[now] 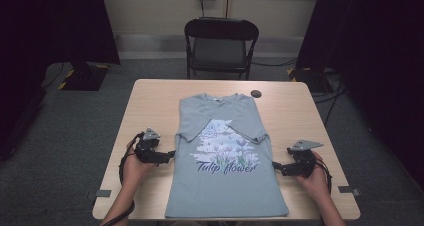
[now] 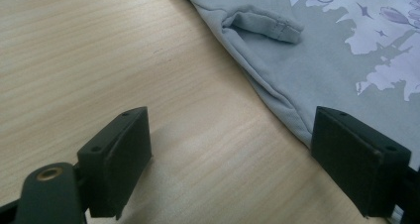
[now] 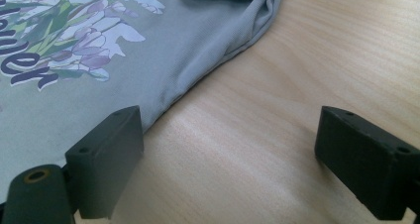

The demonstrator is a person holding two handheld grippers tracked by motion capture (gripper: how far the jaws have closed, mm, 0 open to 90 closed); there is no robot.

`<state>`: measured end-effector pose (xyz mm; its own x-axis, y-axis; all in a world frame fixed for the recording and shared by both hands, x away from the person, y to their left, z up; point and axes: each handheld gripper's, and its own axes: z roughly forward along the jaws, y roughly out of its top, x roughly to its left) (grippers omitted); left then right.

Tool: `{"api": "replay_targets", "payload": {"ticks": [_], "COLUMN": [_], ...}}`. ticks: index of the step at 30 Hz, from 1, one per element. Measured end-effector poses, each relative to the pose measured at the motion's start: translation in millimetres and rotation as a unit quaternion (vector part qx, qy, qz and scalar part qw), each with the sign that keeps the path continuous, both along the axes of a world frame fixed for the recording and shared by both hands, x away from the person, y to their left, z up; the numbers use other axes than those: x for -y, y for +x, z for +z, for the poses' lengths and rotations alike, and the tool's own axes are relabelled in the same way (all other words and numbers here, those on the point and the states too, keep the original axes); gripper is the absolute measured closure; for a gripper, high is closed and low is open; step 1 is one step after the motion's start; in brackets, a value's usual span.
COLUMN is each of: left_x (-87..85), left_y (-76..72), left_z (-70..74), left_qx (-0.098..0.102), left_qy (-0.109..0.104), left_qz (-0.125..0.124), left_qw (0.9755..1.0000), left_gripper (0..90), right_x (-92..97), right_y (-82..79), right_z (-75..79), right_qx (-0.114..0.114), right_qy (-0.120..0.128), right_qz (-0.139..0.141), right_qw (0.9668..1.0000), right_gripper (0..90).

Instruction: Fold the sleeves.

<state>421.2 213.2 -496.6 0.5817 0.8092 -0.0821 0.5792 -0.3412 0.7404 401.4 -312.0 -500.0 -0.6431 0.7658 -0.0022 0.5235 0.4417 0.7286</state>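
The left gripper (image 1: 170,155) stands with its jaws wide apart and empty at the left edge of a grey T-shirt (image 1: 225,186), one jaw over bare wood, the other at the cloth's hem, as the left gripper view shows. The right gripper (image 1: 276,166) mirrors it at the opposite edge, jaws likewise spread and holding nothing; in the right gripper view one jaw sits at the shirt's side seam and the other over the table (image 1: 150,101).

The shirt lies flat and face up down the middle of the table, collar towards the far side, bottom hem at the near edge, its flower print and the words "Tulip flower" showing. Both short sleeves (image 2: 262,23) appear already turned inward across the chest, so the body reads as a long, narrow panel. That suggests the folding is partly done: sleeves in, sides straight. The lengthwise fold, bringing the hem up to the collar or the reverse, looks not yet made, and neither gripper has taken hold of cloth for it.

A small dark round mark (image 1: 256,93) sits on the tabletop just beyond the shirt's right shoulder. Past the table, a black folding chair (image 1: 221,46) faces the person, whose hands enter from the near side.
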Motion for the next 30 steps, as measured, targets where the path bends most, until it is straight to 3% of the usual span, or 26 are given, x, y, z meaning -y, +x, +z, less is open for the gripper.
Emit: {"api": "replay_targets", "payload": {"ticks": [16, 20, 30], "left_x": [-5.7, -6.3, -7.5], "left_y": [-9.7, -13.0, -22.3], "left_z": [3.1, 4.4, 5.4], "left_qx": [0.004, 0.009, 0.011], "left_qy": [0.001, 0.017, 0.016], "left_qz": [0.002, -0.001, -0.008], "left_qw": [1.0000, 0.9998, 0.9998], "left_gripper": [15.5, 15.6, 15.5], "right_x": [-0.7, -0.8, -1.1], "right_y": [-0.6, -0.6, -0.8], "right_z": [0.0, 0.0, 0.0], "right_qx": [0.000, 0.000, 0.000], "right_qy": [0.001, 0.001, 0.000], "right_qz": [0.000, 0.000, 0.000], "right_qw": [1.0000, 1.0000, 1.0000], "right_gripper": [11.0, 11.0, 11.1]}}
